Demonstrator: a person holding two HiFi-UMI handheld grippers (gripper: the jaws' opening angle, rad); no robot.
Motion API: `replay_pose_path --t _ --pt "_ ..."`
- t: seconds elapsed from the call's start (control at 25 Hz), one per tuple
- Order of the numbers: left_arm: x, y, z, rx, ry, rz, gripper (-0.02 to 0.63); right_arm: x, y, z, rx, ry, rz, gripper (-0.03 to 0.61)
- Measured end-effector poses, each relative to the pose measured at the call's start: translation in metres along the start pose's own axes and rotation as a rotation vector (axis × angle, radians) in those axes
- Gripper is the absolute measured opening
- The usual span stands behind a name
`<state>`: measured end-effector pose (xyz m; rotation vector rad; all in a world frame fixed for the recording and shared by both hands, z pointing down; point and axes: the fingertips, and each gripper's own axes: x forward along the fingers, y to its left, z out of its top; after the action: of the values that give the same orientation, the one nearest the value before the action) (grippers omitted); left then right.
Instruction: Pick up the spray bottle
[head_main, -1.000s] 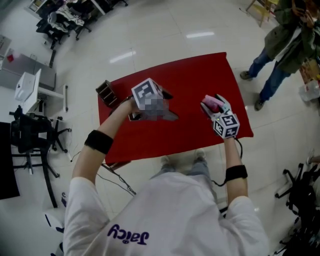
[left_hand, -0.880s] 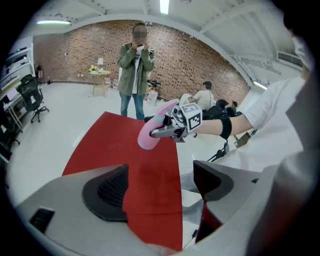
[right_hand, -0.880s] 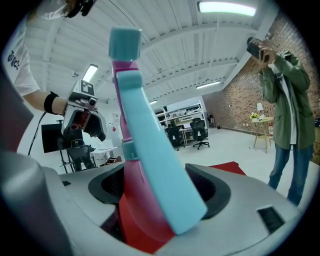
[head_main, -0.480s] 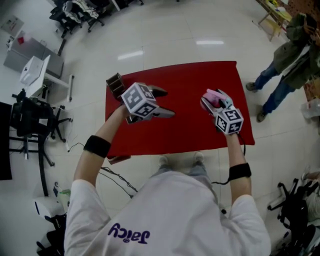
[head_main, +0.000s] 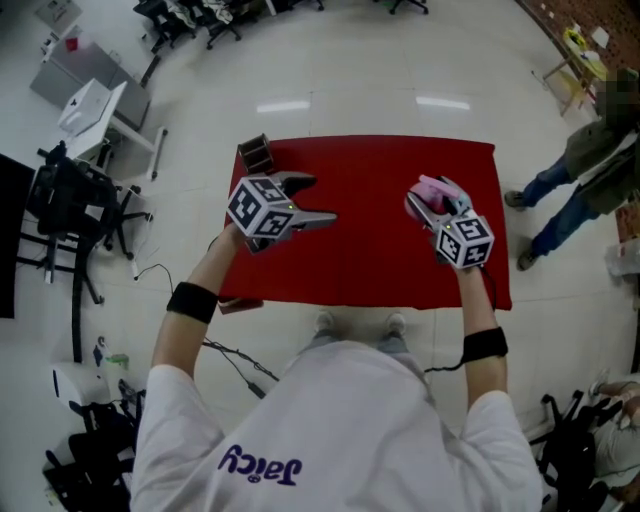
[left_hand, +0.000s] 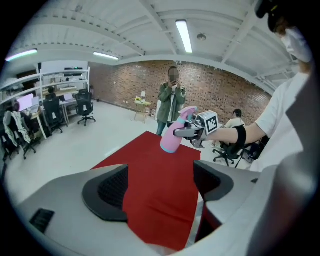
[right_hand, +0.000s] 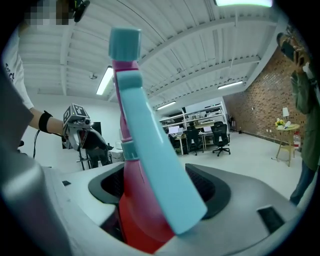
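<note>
Pink spray bottle (left_hand: 172, 139) still squeezed in right gripper (head_main: 432, 205) at 3 o'clock over red table (head_main: 370, 265), left gripper (head_main: 315, 200) at 9 o'clock still spread apart, empty, moved slightly left.

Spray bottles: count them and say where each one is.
1. The pink spray bottle is clamped in the right gripper, held above the red table on its right side. The left gripper is open and empty. No other shows, though the grippers cover part of the table.
</note>
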<state>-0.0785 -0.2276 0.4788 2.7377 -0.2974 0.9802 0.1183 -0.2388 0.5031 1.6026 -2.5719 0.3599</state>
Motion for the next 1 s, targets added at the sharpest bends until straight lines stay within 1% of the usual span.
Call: replay_pose_path --t 0.2,0.48,0.64,0.72,1.0 --pt "-0.030 0.018 -0.007 -0.012 -0.128 0.138 0.411 0.006 0.018 0.011 -0.016 -0.001 0.027 0.360" --pt "-0.073 0.036 -0.015 -0.060 -0.291 0.279 0.411 0.002 0.040 0.031 -0.028 -0.035 0.053 0.360" --pt "-0.089 0.036 -0.020 -0.072 -0.352 0.338 0.411 -0.006 0.048 0.039 -0.020 -0.068 0.060 0.360" --pt "-0.093 0.035 -0.023 -0.079 -0.384 0.366 0.411 -0.012 0.050 0.040 -0.011 -0.073 0.046 0.360" --pt "-0.111 0.037 -0.035 -0.113 -0.492 0.473 0.411 -0.030 0.050 0.026 0.029 -0.077 0.006 0.360"
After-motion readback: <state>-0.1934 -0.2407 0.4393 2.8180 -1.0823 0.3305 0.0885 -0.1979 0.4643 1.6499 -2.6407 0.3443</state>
